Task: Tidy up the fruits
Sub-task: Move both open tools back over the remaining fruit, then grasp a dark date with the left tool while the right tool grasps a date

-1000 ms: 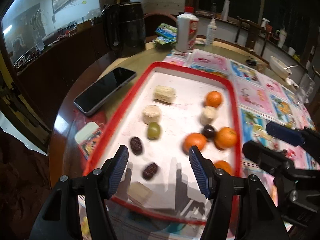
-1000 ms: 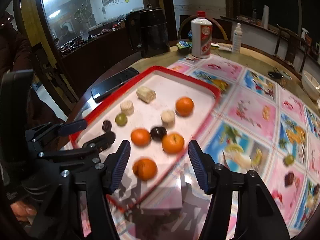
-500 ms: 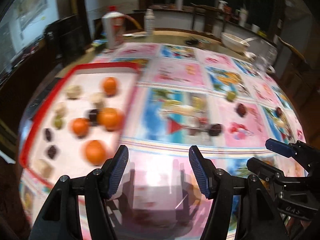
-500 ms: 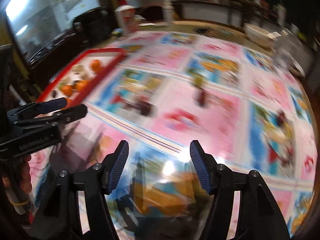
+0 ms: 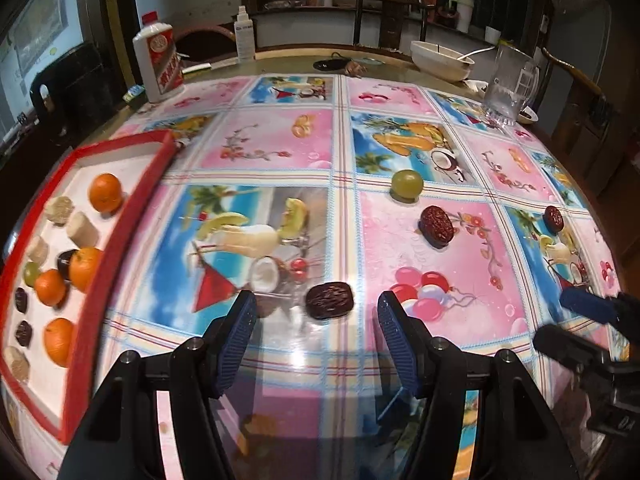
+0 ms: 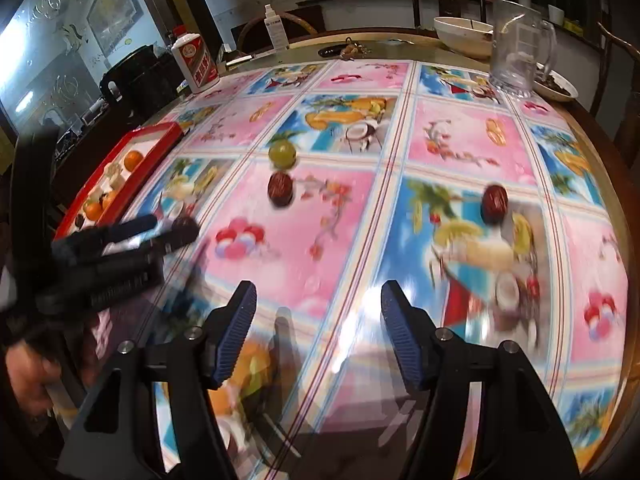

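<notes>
A dark date (image 5: 330, 300) lies on the fruit-print tablecloth just ahead of my open left gripper (image 5: 317, 330), in line with the gap between its fingers. Farther right lie a green fruit (image 5: 407, 185), a reddish date (image 5: 437, 226) and another date (image 5: 553, 218). The red-rimmed white tray (image 5: 140, 196) at the left holds several oranges, dates, pale chunks and a green fruit. My right gripper (image 6: 318, 332) is open and empty above the cloth, with the green fruit (image 6: 283, 153) and two dates (image 6: 280, 189) (image 6: 495, 202) ahead of it. It also shows at the right edge of the left wrist view.
At the table's far side stand a white bottle with a red label (image 5: 158, 60), a spray bottle (image 5: 245, 34), a white bowl (image 5: 440, 60) and a glass mug (image 5: 508, 88). A black kettle (image 5: 76, 88) sits behind the tray. Wooden chairs ring the table.
Both grippers swung right, from over the red tray to the cloth where loose fruits lie. Both stayed open and empty. The dark date now sits close before the left fingers.
</notes>
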A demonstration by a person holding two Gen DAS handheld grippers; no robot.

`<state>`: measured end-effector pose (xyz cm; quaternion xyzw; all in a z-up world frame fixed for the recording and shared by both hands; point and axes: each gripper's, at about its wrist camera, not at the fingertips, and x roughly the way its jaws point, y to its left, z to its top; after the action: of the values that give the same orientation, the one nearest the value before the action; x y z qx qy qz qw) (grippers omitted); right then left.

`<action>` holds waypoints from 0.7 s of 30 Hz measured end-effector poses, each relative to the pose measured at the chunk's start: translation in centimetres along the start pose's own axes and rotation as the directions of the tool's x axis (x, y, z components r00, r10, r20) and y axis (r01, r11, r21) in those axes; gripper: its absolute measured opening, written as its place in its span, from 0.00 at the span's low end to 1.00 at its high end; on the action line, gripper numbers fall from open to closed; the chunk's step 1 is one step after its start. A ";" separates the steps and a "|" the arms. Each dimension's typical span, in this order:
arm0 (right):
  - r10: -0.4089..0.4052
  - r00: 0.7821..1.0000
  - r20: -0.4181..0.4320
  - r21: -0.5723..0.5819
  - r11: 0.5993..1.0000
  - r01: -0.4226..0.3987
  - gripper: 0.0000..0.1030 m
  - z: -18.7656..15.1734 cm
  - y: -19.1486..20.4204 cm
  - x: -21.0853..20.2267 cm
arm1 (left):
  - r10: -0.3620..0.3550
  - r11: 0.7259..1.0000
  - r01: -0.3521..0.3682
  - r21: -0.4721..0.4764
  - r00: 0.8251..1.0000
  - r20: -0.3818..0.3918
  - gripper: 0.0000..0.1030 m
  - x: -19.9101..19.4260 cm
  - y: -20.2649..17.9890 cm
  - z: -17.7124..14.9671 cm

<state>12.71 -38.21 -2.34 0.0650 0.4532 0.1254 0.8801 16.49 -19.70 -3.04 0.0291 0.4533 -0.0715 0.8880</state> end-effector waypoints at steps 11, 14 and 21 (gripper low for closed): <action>0.092 0.995 -0.041 -0.088 0.992 -0.095 0.65 5.0 2.8 6.5 | -0.009 1.000 0.009 0.015 1.000 0.005 0.48 0.9 0.1 -0.1; 0.050 0.998 -0.033 -0.181 0.982 -0.055 0.56 5.3 4.4 7.3 | -0.027 0.999 0.027 0.026 1.000 0.013 0.48 0.8 0.3 -0.2; -0.033 0.999 -0.007 -0.289 0.957 0.030 0.27 4.9 5.5 7.7 | -0.021 0.999 0.019 0.045 0.999 0.038 0.29 0.6 0.5 -0.4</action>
<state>20.12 -30.83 -4.20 -0.0723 0.4360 0.1767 0.8795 16.58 -19.26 -3.80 0.0433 0.4347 -0.0910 0.8949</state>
